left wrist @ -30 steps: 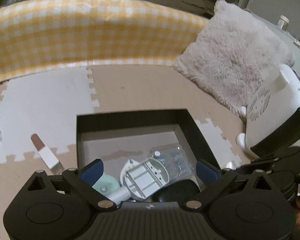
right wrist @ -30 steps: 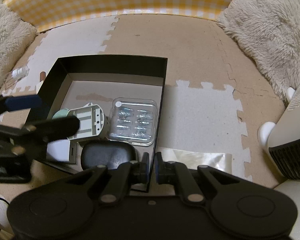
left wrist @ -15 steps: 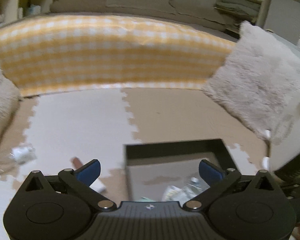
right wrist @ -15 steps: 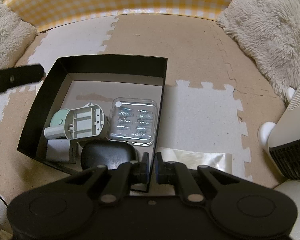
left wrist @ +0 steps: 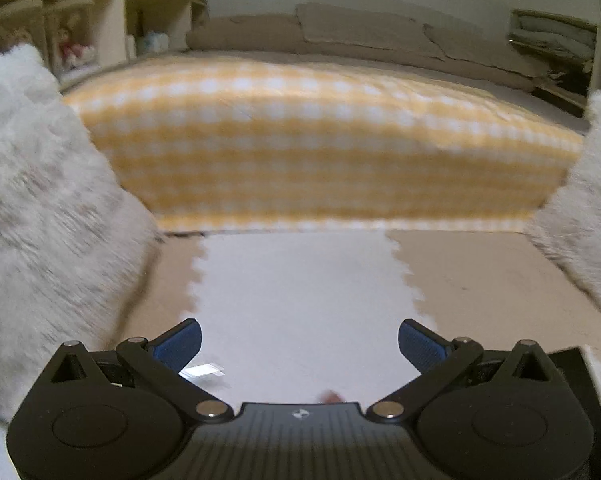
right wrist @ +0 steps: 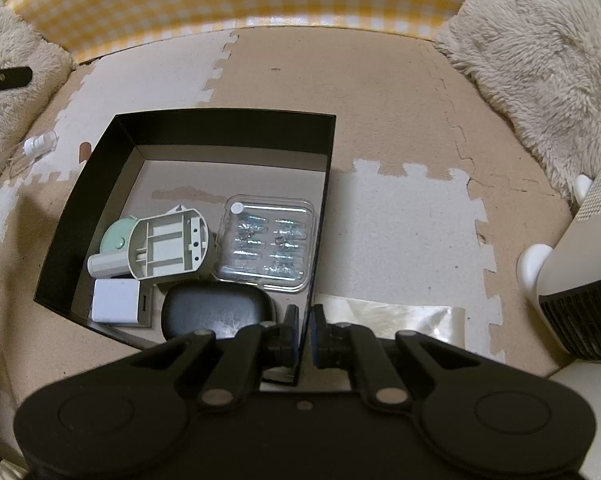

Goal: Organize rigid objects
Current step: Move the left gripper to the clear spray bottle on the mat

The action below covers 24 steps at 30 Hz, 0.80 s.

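Left gripper (left wrist: 299, 340): fingers spread wide, empty, over the white mat.
Right gripper (right wrist: 303, 330): we see it pinching the black box (right wrist: 236, 126) at its near right wall.
Writing: we read none.

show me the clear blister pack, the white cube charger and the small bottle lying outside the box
clear blister pack (right wrist: 266, 246), right wrist view, middle of its lid
white cube charger (right wrist: 115, 301), right wrist view, its top face
small bottle (right wrist: 40, 145), right wrist view, its clear body

One black box (right wrist: 228, 130) holding five items — plus two fluffy cushions (right wrist: 540, 40) and one small bottle (right wrist: 40, 145).
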Each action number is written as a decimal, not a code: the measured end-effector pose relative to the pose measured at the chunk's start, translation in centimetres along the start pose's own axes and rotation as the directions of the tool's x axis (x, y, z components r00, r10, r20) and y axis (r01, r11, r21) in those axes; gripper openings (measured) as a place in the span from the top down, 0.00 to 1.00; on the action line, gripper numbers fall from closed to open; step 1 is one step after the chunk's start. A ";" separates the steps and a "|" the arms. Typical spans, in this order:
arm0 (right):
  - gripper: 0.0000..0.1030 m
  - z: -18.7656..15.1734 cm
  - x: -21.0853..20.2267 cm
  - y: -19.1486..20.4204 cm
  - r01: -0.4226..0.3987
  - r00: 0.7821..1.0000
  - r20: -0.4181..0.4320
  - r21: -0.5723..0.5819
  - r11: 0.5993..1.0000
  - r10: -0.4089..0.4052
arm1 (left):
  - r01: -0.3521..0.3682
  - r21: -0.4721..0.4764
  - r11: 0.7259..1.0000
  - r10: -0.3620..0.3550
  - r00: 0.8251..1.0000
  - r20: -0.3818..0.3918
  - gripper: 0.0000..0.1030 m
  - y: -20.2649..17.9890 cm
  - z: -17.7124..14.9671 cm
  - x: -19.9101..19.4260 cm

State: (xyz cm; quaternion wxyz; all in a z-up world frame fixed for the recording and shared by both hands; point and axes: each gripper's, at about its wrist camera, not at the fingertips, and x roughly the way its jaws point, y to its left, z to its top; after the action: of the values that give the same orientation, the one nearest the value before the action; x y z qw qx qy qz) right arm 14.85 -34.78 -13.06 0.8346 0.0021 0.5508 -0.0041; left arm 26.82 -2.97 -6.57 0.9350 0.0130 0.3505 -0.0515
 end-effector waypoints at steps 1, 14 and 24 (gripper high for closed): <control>0.94 0.0 0.0 0.0 0.000 1.000 0.000 0.000 1.000 0.000 | -0.021 0.016 1.000 0.021 1.000 0.012 0.00 0.6 0.3 0.2; 0.94 0.3 0.3 0.1 0.006 1.000 -0.014 -0.011 1.000 -0.006 | -0.051 0.268 0.962 0.070 0.996 -0.062 0.11 6.1 -2.6 4.4; 0.94 0.4 0.4 0.2 0.015 1.000 -0.019 -0.021 1.000 -0.016 | 0.046 0.486 0.873 0.030 0.989 -0.147 0.33 5.1 -5.8 8.5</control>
State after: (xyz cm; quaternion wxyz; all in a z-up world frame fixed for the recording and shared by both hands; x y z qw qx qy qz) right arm 15.38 -34.54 -13.30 0.8293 -0.0109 0.5587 -0.0048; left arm 29.94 1.71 -16.56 0.8723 0.2509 0.3954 -0.1410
